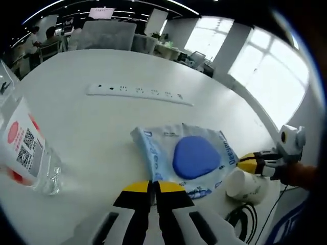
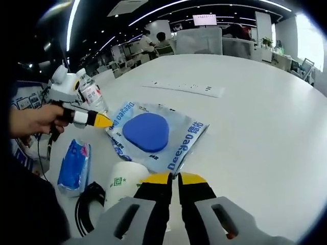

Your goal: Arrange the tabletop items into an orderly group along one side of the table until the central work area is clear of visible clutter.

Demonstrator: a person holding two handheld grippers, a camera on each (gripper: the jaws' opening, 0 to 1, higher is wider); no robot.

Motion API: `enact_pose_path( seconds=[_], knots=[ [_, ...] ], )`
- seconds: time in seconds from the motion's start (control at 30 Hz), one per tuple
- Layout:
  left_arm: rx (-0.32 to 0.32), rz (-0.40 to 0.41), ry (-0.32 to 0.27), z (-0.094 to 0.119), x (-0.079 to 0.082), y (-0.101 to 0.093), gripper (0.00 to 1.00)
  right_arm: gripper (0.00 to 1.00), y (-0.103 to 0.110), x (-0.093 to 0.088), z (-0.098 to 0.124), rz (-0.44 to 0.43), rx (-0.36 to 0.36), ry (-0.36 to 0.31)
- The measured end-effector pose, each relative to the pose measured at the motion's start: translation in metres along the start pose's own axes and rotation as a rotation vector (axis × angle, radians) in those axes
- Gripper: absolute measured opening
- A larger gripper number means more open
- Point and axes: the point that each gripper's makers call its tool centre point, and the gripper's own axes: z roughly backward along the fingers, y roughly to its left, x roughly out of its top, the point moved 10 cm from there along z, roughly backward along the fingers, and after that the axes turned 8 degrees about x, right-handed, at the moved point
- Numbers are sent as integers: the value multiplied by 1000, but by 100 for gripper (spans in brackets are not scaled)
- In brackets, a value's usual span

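A clear packet (image 1: 191, 155) with blue print and a blue pad inside lies flat on the white table (image 1: 102, 66). My left gripper (image 1: 153, 185) is shut, its yellow tips at the packet's near edge; from the right gripper view it (image 2: 104, 121) touches the packet (image 2: 153, 133) at a corner. My right gripper (image 2: 173, 177) is also shut, tips against the opposite edge; it (image 1: 244, 162) enters the left gripper view from the right. Whether either one pinches the packet is unclear. A white paper cup (image 2: 125, 184) lies on its side beside the packet.
A water bottle (image 1: 25, 150) stands at the left. A long white power strip (image 1: 140, 94) lies farther back. A small blue pack (image 2: 74, 163) and a coiled black cable (image 2: 89, 204) sit near the table edge. A hand (image 2: 30, 120) holds the left gripper.
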Motion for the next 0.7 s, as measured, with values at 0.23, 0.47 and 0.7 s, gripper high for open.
enact_pose_path(
  seconds=[0.23, 0.47, 0.7],
  knots=[
    [-32, 9, -76, 6, -1, -2, 10, 9, -4, -3, 11, -47, -25, -62],
    [-75, -12, -158, 20, 6, -7, 24, 20, 4, 1, 35, -94, -47, -188],
    [-89, -49, -221, 48, 9, -10, 38, 38, 25, -2, 57, -76, -65, -270]
  ],
)
